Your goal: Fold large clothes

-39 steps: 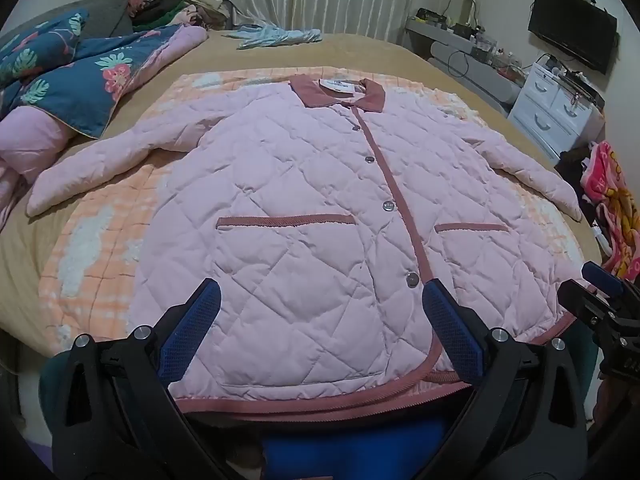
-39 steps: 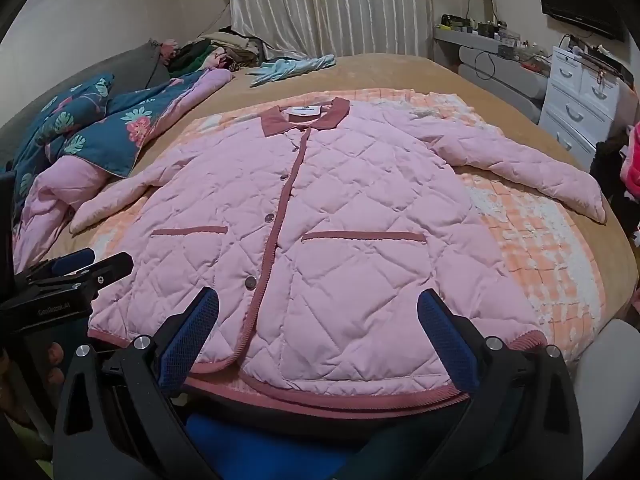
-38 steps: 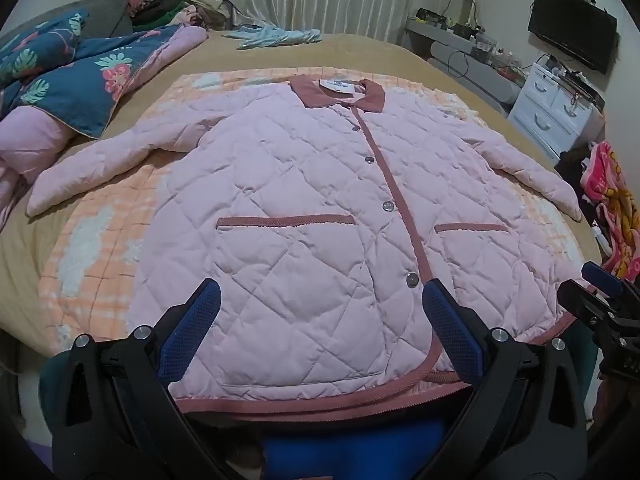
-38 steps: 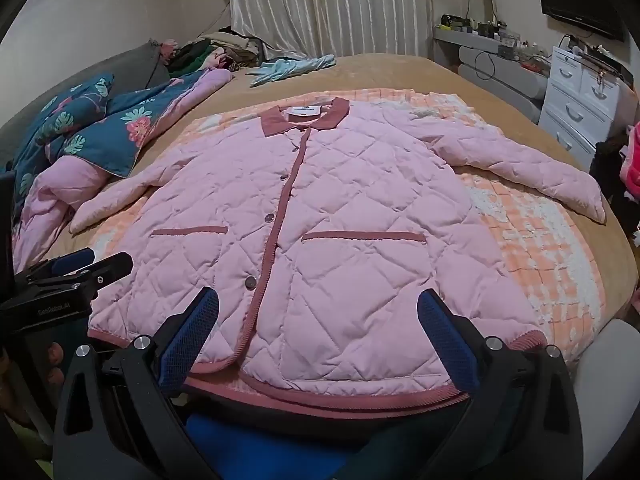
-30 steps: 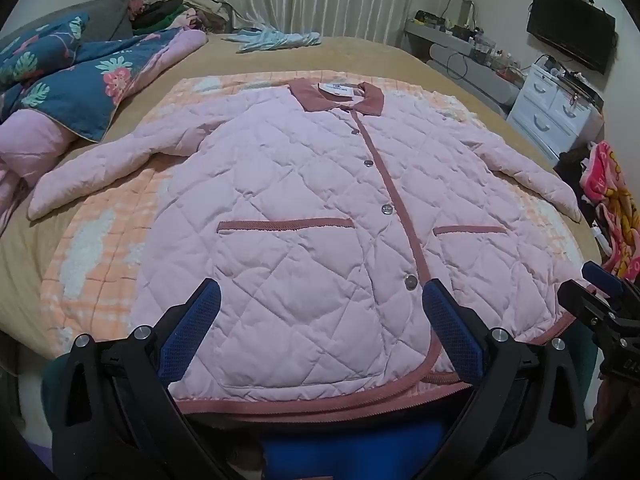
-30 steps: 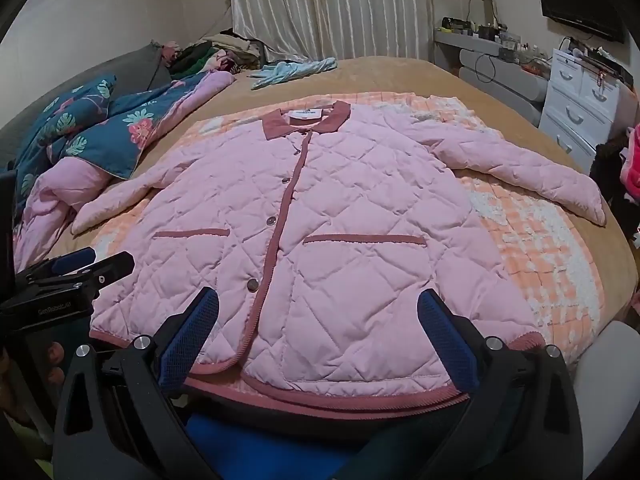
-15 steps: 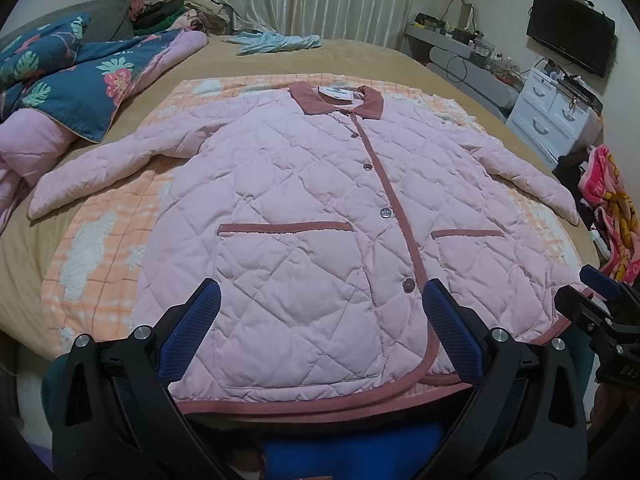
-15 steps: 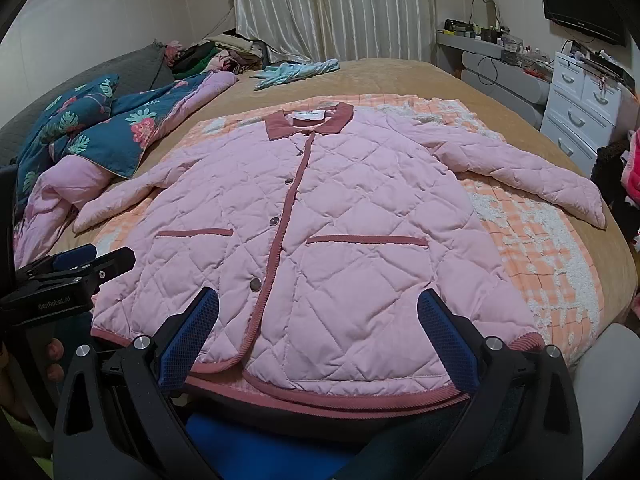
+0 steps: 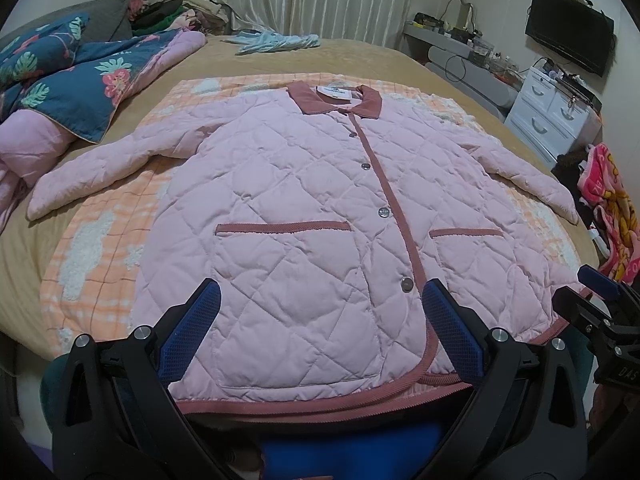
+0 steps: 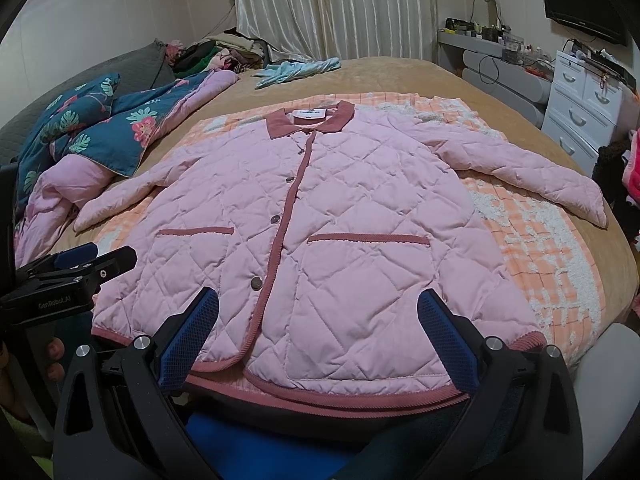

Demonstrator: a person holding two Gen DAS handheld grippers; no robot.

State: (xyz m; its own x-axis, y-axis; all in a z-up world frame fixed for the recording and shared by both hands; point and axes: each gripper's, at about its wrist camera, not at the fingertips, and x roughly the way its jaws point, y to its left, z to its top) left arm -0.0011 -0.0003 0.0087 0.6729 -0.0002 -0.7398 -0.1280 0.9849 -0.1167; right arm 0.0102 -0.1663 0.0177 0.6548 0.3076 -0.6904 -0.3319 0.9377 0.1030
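A pink quilted jacket with dusty-red collar, trim and pocket edges lies flat and buttoned on the bed, front up, both sleeves spread out; it also shows in the right wrist view. My left gripper is open and empty, hovering over the jacket's hem on its left half. My right gripper is open and empty over the hem on the right half. Each gripper shows at the edge of the other's view.
The jacket rests on an orange checked blanket over a tan bedspread. A blue floral quilt lies at the left, a light blue garment at the far end. White drawers and a TV stand at the right.
Both grippers have drawn back and risen slightly, so the jacket sits a little lower and farther in each view. The jacket has not moved. Both grippers stay open.
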